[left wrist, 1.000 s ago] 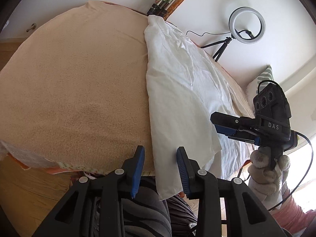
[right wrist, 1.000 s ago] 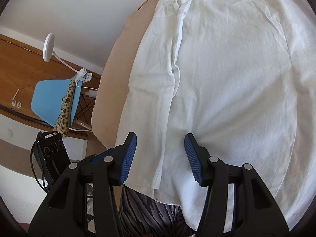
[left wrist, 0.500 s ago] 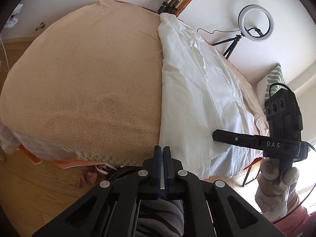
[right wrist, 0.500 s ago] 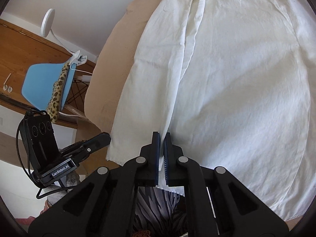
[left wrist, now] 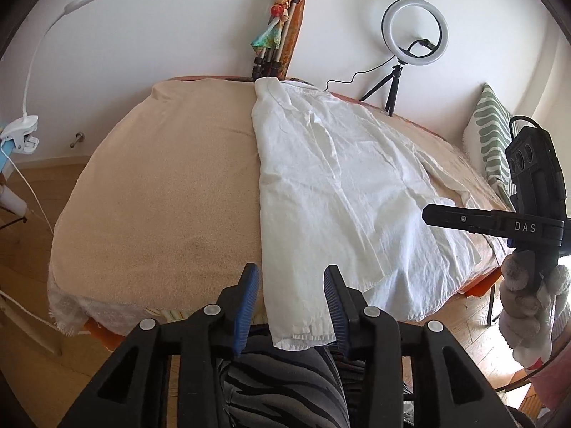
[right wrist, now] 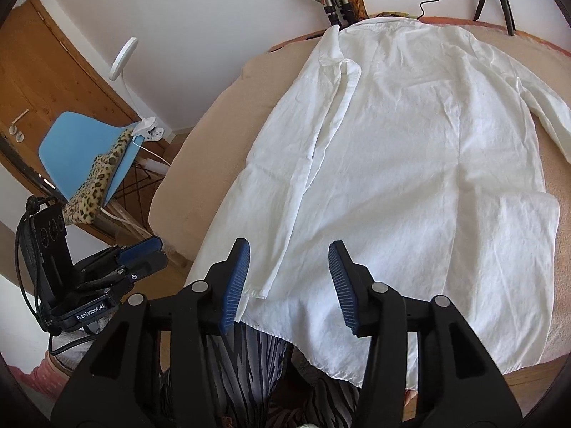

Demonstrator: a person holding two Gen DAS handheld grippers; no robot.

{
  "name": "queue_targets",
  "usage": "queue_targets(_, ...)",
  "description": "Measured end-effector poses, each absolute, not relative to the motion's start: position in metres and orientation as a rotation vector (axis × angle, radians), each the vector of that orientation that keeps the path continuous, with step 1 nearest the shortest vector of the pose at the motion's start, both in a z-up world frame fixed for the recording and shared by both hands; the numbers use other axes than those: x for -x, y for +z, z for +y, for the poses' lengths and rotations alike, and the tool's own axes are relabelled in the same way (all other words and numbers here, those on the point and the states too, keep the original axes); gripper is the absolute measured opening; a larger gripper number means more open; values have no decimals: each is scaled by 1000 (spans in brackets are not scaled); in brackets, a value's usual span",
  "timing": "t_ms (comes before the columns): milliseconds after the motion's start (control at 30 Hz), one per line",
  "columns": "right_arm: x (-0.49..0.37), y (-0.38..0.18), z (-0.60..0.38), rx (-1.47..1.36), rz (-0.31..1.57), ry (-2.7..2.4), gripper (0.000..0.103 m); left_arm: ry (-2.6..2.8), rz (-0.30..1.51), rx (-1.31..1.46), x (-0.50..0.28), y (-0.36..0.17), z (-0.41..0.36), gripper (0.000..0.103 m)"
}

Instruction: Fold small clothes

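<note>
A white long-sleeved shirt (left wrist: 332, 185) lies spread on a beige blanket (left wrist: 171, 185) over the table, collar at the far end, hem hanging over the near edge. In the right wrist view the shirt (right wrist: 410, 164) has its left side folded inward, and a sleeve lies at the far right. My left gripper (left wrist: 291, 301) is open, with the shirt's near left hem corner between its fingers, not pinched. My right gripper (right wrist: 289, 283) is open above the near hem. The right gripper also shows in the left wrist view (left wrist: 464, 219), and the left gripper in the right wrist view (right wrist: 142, 253).
A ring light on a tripod (left wrist: 414, 32) and a bundle of poles (left wrist: 274, 46) stand at the far wall. A striped cushion (left wrist: 492, 139) lies at the right. A blue chair with a leopard cloth (right wrist: 92, 157) and a clip lamp (right wrist: 123, 59) stand left of the table.
Both grippers were shut on the shirt's near hem half a second ago. Both have opened and let go. Both have pulled back and up, so more of the table shows.
</note>
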State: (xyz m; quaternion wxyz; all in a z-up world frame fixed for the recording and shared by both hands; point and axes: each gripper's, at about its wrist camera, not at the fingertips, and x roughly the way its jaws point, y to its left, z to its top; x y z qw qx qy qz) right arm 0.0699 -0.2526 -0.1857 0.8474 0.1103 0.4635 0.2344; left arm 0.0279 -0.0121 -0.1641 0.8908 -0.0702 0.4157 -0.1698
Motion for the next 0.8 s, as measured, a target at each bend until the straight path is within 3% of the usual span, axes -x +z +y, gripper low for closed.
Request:
queue_targets(67,-66,-177,-268,-232,947,462,56,-377,832,140,-25,-155,-22,57)
queue_targets(400,-51,-160,-388,-322,879,250,60,-484,803,112,-27,-140,-78,67)
queue_targets(533,-43,-155,-436,-337,853,150,60,-495,808,83,-27,-137,-98,78)
queue_targets(800,-41,-158,-527,-372,832,-13,60,-505,816,74,-32,-130,-128,83)
